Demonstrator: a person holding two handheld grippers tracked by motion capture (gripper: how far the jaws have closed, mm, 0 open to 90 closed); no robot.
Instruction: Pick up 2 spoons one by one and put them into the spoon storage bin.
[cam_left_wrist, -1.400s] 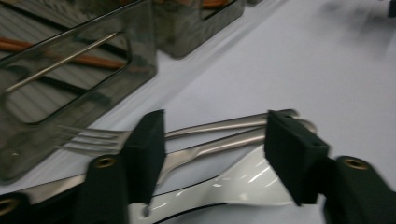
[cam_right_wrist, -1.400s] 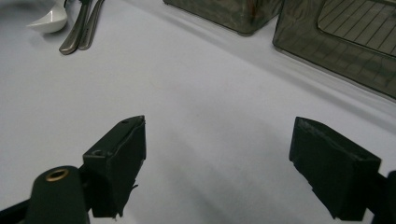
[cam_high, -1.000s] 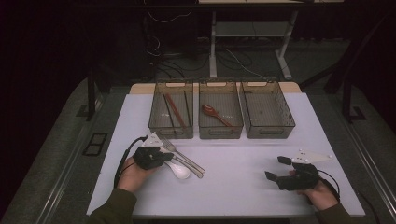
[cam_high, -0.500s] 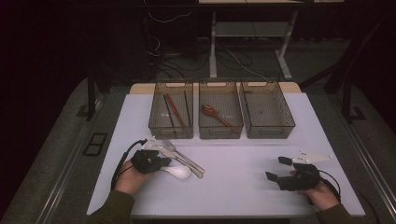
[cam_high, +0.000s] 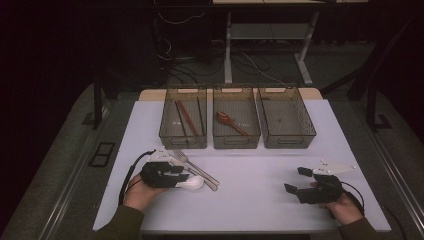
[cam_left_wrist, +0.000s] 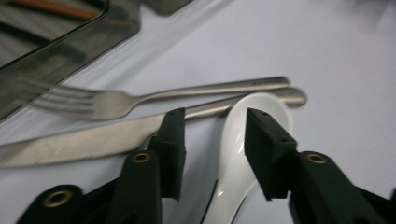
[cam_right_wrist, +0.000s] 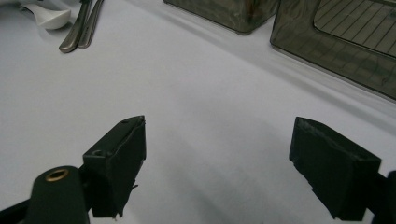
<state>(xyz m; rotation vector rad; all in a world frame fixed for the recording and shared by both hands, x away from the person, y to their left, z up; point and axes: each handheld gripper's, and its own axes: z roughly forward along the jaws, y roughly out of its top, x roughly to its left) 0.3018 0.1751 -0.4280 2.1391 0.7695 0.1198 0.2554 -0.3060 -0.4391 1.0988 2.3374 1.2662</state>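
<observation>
My left claw (cam_high: 176, 173) sits near the front-left corner of the bench (cam_high: 260, 200). Its jaws have just been opening and now stand part-spread astride the white spoon (cam_left_wrist: 243, 154). In the left gripper view the right pad lies over the spoon's bowl and the left pad stands clear of it; I cannot tell whether either pad touches. The spoon lies flat on the bench, well inside the front edge, with its bowl end pointing toward the bench's right edge.

Just behind the spoon lie a knife (cam_left_wrist: 79, 142) and a fork (cam_left_wrist: 140, 99), side by side and close together. The knife's handle end touches or nearly touches the spoon's bowl. Room on that side is tight, while the side of the spoon toward the front edge is bare.

My right claw (cam_high: 299, 180) rests near the front-right corner with its jaws spread wide and nothing between them. Bare bench lies ahead of it in the right gripper view.

Three trays stand in a row along the back edge: the left tray (cam_high: 169, 134) holds chopsticks (cam_high: 187, 119), the middle tray (cam_high: 236, 142) holds a brown spoon (cam_high: 230, 121), and the right tray (cam_high: 286, 142) follows. A broad open strip of bench runs between the trays and both claws.
</observation>
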